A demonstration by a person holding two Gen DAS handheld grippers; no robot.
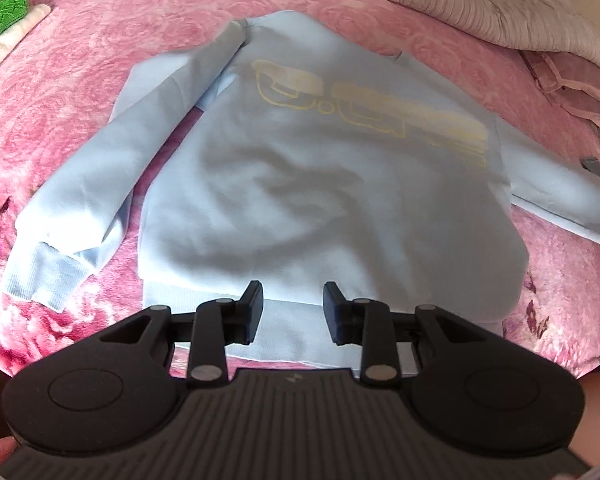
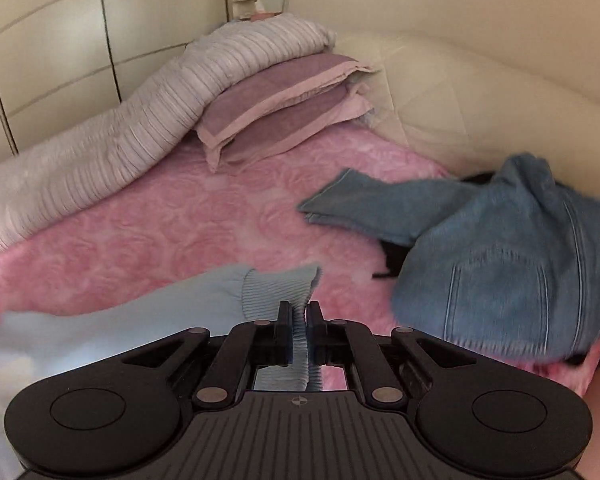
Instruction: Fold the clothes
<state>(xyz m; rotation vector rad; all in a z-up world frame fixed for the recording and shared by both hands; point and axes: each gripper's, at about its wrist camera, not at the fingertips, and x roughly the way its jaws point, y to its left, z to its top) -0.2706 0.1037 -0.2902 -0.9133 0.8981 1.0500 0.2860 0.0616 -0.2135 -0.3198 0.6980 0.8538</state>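
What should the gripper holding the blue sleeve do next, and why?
Probably carry the cuff across onto the sweatshirt's body. The right gripper is shut on that ribbed cuff, and the sweatshirt lies flat on the pink blanket with both sleeves spread out, so folding a sleeve in looks like the next step.

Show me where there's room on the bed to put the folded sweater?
The pink blanket is bare between the grey quilt, the purple pillows and the denim jeans. It is crowded to the right, where the jeans are heaped, and where the blue sweater lies spread.

left claw (image 1: 293, 312) parted, right claw (image 2: 299, 326) clamped
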